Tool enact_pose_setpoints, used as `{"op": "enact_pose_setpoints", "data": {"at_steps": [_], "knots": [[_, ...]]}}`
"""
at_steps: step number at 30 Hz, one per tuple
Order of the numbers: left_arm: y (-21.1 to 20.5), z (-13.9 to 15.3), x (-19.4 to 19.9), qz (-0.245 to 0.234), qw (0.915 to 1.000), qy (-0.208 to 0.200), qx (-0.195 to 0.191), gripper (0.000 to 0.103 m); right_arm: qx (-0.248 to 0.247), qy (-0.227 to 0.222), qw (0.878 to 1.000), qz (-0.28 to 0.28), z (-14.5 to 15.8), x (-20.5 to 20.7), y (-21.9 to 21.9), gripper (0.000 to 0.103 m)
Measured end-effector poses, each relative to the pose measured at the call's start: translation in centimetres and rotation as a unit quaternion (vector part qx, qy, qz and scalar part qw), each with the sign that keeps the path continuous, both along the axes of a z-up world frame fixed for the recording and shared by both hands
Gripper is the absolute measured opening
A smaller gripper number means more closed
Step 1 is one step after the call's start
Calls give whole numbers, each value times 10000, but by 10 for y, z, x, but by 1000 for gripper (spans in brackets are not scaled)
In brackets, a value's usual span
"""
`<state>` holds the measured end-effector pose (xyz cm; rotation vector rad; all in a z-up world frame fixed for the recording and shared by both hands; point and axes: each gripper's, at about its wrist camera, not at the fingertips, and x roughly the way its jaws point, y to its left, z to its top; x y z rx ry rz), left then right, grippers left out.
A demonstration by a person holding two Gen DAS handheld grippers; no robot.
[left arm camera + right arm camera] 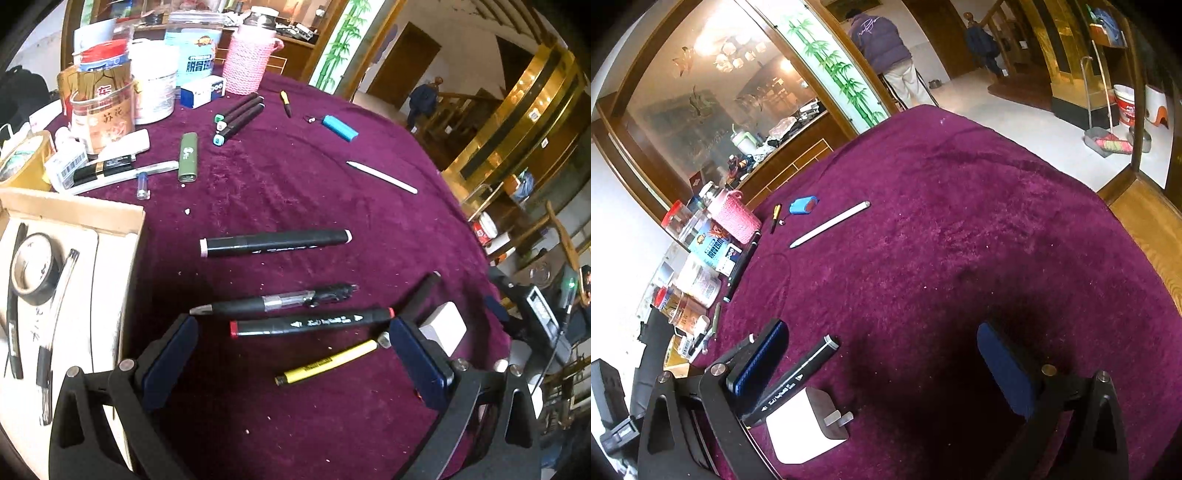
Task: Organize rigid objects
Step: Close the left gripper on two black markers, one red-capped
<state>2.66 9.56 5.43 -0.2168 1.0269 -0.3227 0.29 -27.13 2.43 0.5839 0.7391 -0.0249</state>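
On the fuzzy purple velvet tablecloth (295,192), the left gripper (295,332) is spread wide around a black red-capped marker (310,322) and a yellow pen (327,362). The right gripper (882,354) is released, beside a white cube charger (805,428). A cardboard box (74,236) at the left edge holds a tape roll (31,267).

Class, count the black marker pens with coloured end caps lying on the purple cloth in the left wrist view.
5: three bundled near the pink bottle, one pink-capped mid-cloth, one red-capped between the left tool's fingers. More may hide behind the right finger.

purple-clothed table (295,192), markers (275,243) (scattered), pens (382,177)
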Motion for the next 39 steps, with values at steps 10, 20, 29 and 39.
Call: {"op": "enact_pose_setpoints", "data": {"at_steps": [10, 20, 29, 39], "knots": [[-45, -28, 23, -489, 9897, -55, 1341, 103, 11, 282, 9996, 58, -10, 6, 3, 102], [-89, -31, -31, -2166, 9734, 748, 13, 102, -142, 423, 9989, 138, -13, 8, 8, 102], [-74, -20, -29, -1730, 9838, 203, 435, 73, -196, 442, 9987, 146, -13, 10, 10, 102], [-85, -36, -24, -1701, 9828, 181, 690, 22, -248, 457, 9985, 160, -14, 12, 12, 102]]}}
